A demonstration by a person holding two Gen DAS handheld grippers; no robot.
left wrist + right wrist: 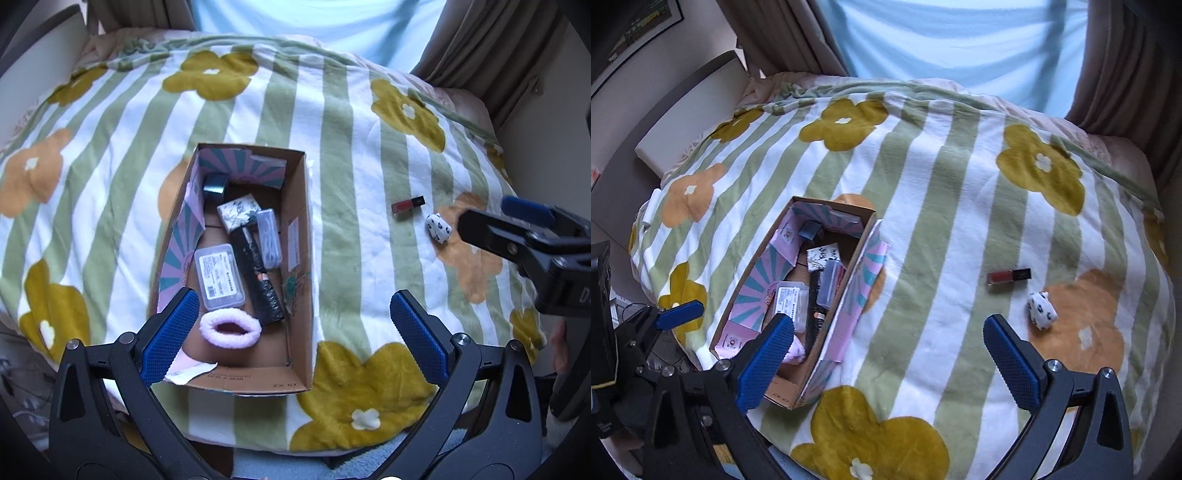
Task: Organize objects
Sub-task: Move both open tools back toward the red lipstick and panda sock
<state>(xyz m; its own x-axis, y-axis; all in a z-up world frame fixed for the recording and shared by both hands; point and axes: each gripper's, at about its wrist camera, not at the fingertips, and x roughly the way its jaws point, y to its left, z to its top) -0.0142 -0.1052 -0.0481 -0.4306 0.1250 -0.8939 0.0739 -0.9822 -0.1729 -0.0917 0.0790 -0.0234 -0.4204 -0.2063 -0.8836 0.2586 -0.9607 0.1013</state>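
A cardboard box [297, 236] lies on the flowered blanket and holds a pink scrunchie [231, 328], a clear case [219, 277], a long black item [258, 273], a patterned white box [238, 212] and a dark tape roll [214, 186]. The box also shows in the right wrist view [849, 258]. A red lipstick [408, 205] [1008, 276] and a small white spotted item [438, 228] [1041, 310] lie on the blanket to the right. My left gripper [293, 317] is open and empty above the box's near end. My right gripper [888, 341] is open and empty, its tip also in the left wrist view [517, 225] beside the spotted item.
The striped blanket [923, 206] covers a bed. Curtains [783, 33] and a window stand behind. A white headboard or panel [690, 110] is at the far left. Floor clutter shows at the lower left.
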